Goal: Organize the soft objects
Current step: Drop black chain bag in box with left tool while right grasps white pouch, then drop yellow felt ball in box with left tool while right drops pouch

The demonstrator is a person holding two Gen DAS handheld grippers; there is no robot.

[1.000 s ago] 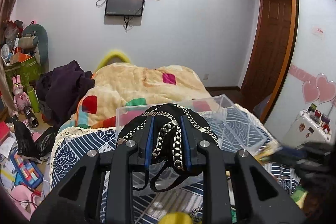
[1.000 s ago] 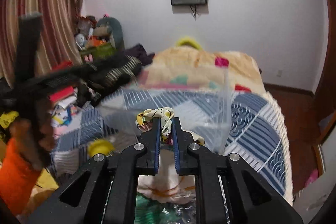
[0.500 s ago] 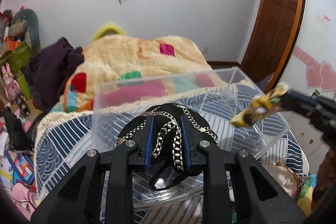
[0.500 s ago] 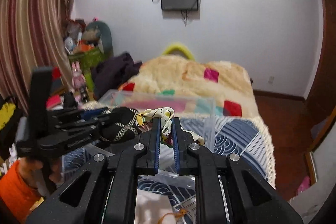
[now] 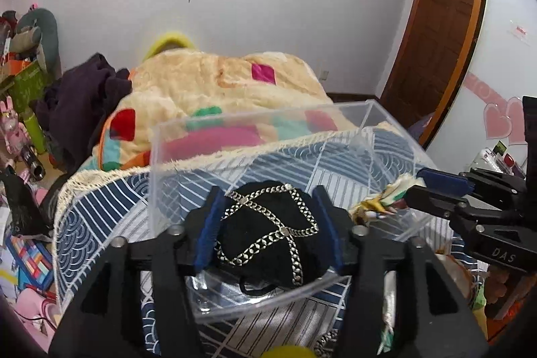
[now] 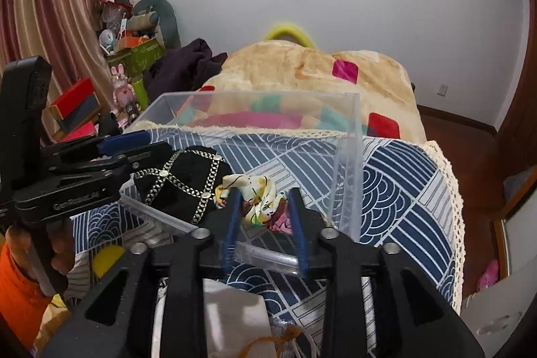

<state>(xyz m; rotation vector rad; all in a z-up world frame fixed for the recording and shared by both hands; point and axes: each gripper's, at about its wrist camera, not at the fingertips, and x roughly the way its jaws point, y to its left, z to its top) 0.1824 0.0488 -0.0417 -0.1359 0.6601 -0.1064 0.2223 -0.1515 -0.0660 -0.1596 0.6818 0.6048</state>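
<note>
A clear plastic box (image 5: 261, 119) (image 6: 349, 163) stands on the bed. A black cap with silver chains (image 5: 268, 234) (image 6: 183, 182) lies inside the box at its near side, between the spread fingers of my left gripper (image 5: 270, 213), which is open. A cream patterned scarf (image 6: 256, 200) (image 5: 386, 200) lies in the box beside the cap, between the spread fingers of my right gripper (image 6: 263, 213), which is open. The left gripper (image 6: 114, 153) shows at the left of the right wrist view.
The bed has a blue and white patterned cover (image 6: 396, 190) and a beige blanket with coloured patches (image 5: 208, 89). Dark clothes (image 5: 80, 96) lie at its left. Boxes and toys (image 6: 127, 62) crowd the left wall. A white cloth (image 6: 235, 321) lies near me.
Both grippers moved down over the box and opened. The cap and the scarf, gripped before, now lie loose in the box between the spread fingers.
</note>
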